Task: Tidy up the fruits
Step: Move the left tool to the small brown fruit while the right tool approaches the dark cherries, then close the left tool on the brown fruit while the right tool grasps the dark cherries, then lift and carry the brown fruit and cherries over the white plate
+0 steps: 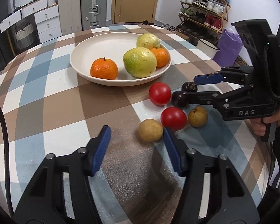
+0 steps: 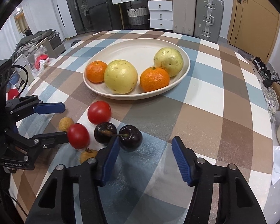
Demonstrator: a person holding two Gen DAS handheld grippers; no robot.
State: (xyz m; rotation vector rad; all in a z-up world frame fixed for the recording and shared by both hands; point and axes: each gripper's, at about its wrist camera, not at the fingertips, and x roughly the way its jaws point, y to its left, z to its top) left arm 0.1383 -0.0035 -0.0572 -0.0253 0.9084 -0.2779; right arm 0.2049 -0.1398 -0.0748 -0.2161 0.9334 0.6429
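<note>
A cream plate holds two oranges and two yellow-green guavas. On the checked cloth lie two red tomatoes, two dark cherries and two small brown longans. My left gripper is open and empty, its right finger beside a longan and a tomato. My right gripper is open and empty, with one cherry just past its left fingertip.
The round table's far edge curves off on the right. Behind the table stand suitcases, white drawers, a shoe rack and a door.
</note>
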